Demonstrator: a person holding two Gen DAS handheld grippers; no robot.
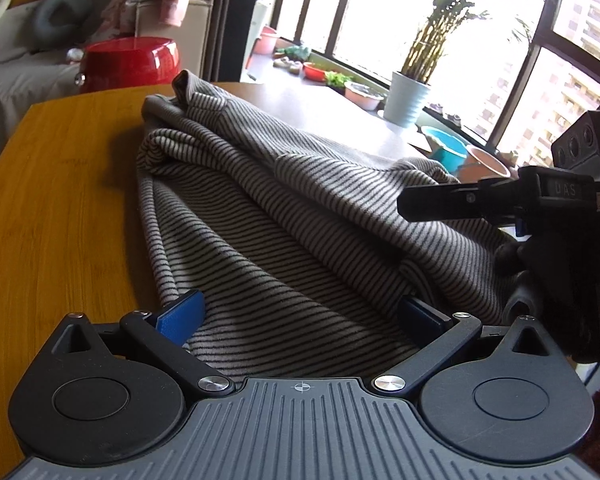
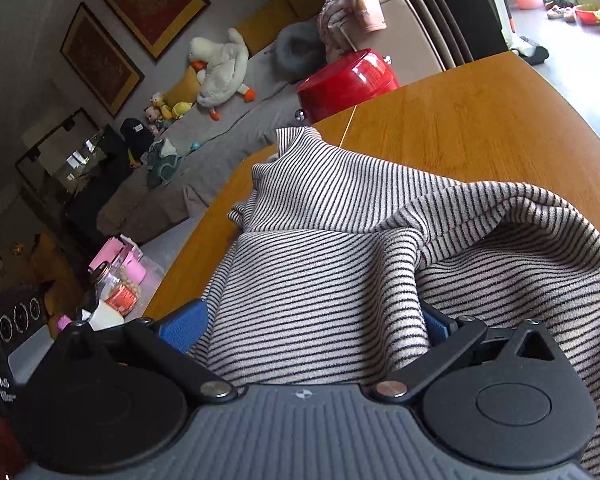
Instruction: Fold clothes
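A grey sweater with thin black stripes (image 1: 284, 216) lies bunched on the wooden table (image 1: 60, 200). My left gripper (image 1: 300, 316) has its blue-padded fingers (image 1: 182, 316) spread wide with the sweater's near edge lying between them. My right gripper (image 2: 314, 320) also has its fingers (image 2: 184, 326) wide apart, with striped cloth (image 2: 320, 272) filling the gap and a fold draped over its right side. The right gripper's body (image 1: 540, 196) shows at the right edge of the left wrist view, above the sweater.
A red stool (image 1: 132, 60) stands beyond the table's far edge, with a sofa (image 2: 240, 128) holding plush toys behind it. A potted plant (image 1: 408, 96) and basins stand by the window. Jars and pink boxes (image 2: 116, 280) sit left of the table.
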